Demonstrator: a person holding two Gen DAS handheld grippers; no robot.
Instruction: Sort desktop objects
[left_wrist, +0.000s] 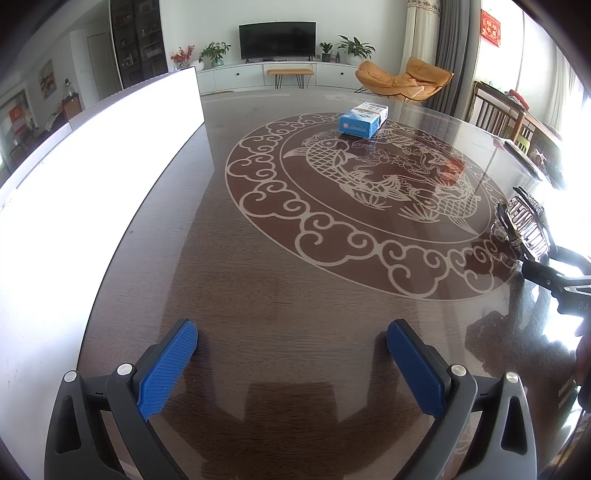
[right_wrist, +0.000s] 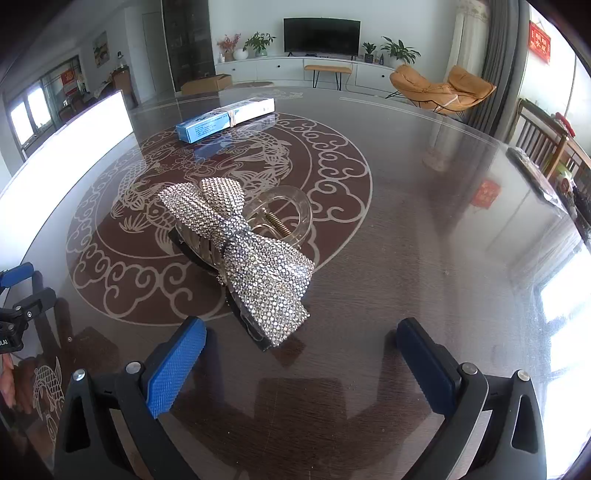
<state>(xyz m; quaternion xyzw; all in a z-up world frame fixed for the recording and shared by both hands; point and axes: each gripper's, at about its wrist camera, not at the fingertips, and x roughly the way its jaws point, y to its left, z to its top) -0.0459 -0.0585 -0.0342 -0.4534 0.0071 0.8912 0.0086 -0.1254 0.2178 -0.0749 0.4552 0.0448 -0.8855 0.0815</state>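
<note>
Since the right gripper (right_wrist: 299, 347) hangs with its blue pads spread wide and nothing between them, the step in hand looks to be picking up the rhinestone bow hair clip (right_wrist: 240, 251) — and a good grasp depends on where the pads close. The bow is wide, soft-looking and studded, so pinching its wings would likely slip or twist; the firmer hold is probably across the narrow knot at the middle, or on the clear claw body beneath it. The clip lies slanted, one wing running toward 11 o'clock and the other toward 5 o'clock, so the gripper should turn until its pads face the long sides, then come down low enough to catch the body, not just the sparkle. The glossy table (right_wrist: 424, 221) may let the clip skid, so close slowly.

In the right wrist view the clip lies at 12 o'clock from the gripper, its near wing tip just ahead of the pads and a little toward the left one, not yet between them. The blue and white box (right_wrist: 225, 118) sits well beyond, at about 11 o'clock.

The left gripper (left_wrist: 291, 350) is likewise spread and empty — the clip (left_wrist: 526, 225) lies far out at its 2 o'clock.
</note>
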